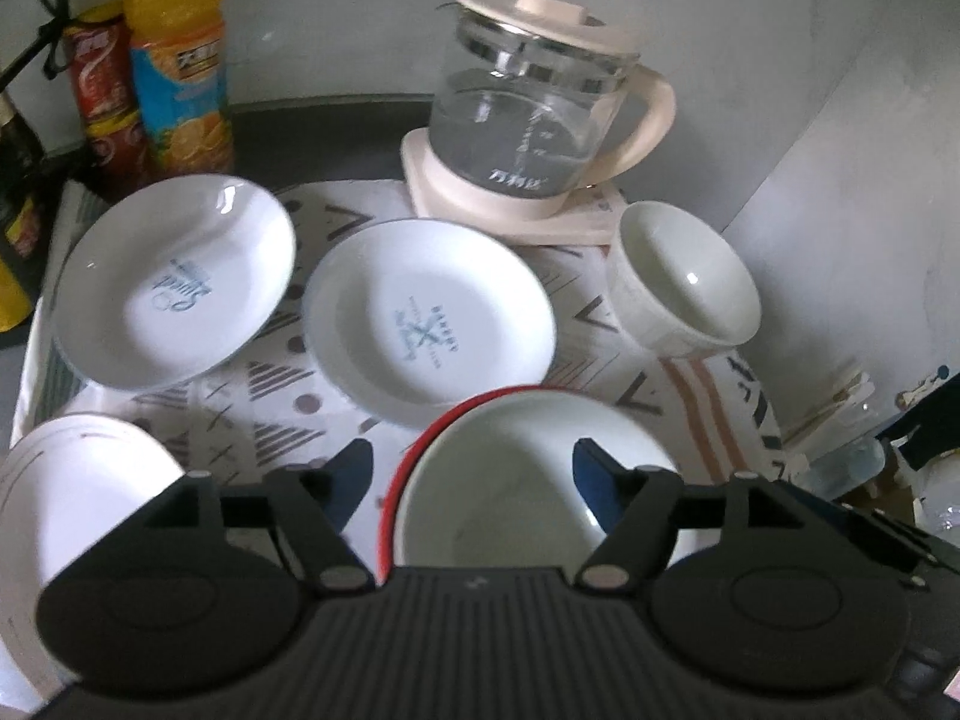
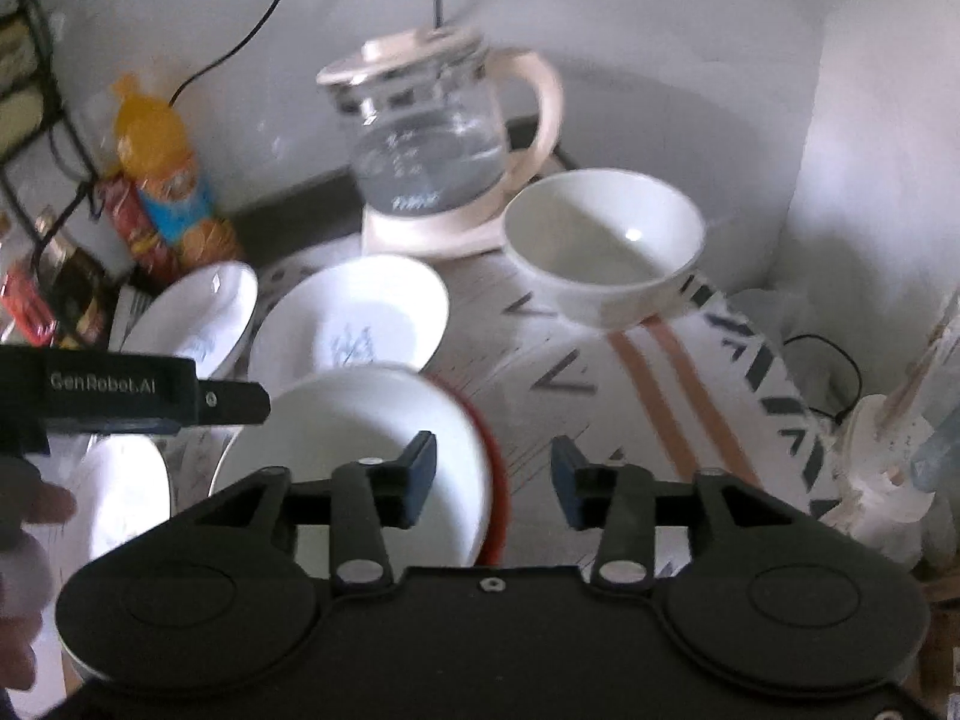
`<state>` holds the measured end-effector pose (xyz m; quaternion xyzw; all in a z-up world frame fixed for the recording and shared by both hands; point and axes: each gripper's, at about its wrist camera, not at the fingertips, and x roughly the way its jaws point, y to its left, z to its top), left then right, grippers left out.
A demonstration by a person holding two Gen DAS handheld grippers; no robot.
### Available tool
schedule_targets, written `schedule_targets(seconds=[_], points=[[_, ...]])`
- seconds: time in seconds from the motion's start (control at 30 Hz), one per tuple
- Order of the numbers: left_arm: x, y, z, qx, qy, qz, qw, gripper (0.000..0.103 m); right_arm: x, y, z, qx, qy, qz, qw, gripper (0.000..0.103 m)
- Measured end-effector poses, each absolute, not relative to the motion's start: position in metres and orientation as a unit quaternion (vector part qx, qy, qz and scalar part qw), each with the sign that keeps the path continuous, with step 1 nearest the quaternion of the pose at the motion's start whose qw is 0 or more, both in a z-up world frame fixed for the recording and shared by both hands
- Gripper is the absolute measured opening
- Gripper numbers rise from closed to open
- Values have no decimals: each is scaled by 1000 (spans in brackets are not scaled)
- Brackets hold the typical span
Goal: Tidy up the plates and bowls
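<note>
A white bowl with a red outside (image 1: 510,480) (image 2: 348,426) sits on the patterned cloth (image 1: 270,420) close under both grippers. My left gripper (image 1: 474,471) is open, its jaws astride the bowl's left rim without pressing on it. My right gripper (image 2: 493,474) is open astride the bowl's right rim, also not pressing. Two white plates with blue print (image 1: 174,282) (image 1: 426,312) lie behind the bowl. A plain white bowl (image 1: 684,282) (image 2: 606,246) stands at the back right. Another white dish (image 1: 78,480) lies at the near left.
A glass kettle on a cream base (image 1: 540,108) (image 2: 438,138) stands at the back against the wall. An orange drink bottle (image 1: 180,60) and a red can (image 1: 105,96) stand at the back left. Clutter and cables (image 2: 828,372) lie beyond the cloth's right edge. A hand (image 2: 36,510) shows at the left.
</note>
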<state>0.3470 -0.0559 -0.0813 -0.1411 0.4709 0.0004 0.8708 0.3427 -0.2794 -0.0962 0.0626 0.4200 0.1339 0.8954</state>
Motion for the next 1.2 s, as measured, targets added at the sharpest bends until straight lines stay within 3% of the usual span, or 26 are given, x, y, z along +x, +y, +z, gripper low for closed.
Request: schedule_targets(seconds=[0.4,0.8,0.93,1.2], points=[[397,-88,-81,-141,454,-47,878,74,380,-321,-98,128,405,87,901,55],[466,-111,-92,-172,442,-59,879,74,427,-344,-115,173,393,46,902,87],[486,-123,-100,-167,447,-48,878,85,442,-349,-125,177,406,26,896,102],[510,-138,-118,-176,462,-45,868,85,467,-362,-149,211,435,5,876,103]])
